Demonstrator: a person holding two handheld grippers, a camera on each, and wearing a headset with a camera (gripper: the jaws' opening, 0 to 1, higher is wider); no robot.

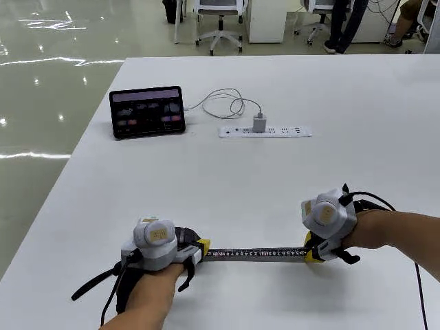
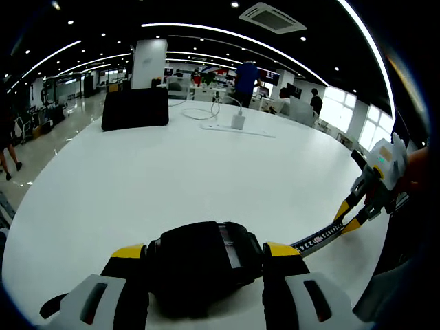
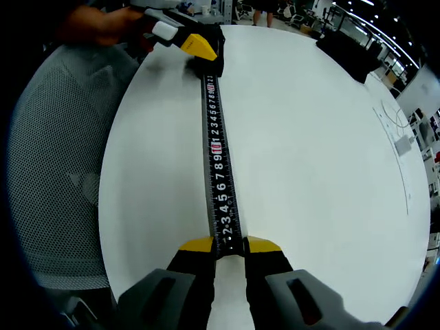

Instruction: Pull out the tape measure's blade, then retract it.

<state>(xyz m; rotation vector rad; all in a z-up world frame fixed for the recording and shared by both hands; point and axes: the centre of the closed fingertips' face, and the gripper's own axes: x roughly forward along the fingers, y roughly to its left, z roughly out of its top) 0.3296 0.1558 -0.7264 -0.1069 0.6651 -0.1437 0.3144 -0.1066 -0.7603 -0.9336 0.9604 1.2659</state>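
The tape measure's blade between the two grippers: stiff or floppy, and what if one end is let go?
The blade runs straight from the case to the right gripper, so it is probably stiff over this span. It looks thin, so it would likely bend if pushed sideways. Released, it may snap back into the case.

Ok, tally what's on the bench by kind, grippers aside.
Tape measure: 1
Tablet: 1
Power strip: 1
Charger with cable: 1
Total: 4
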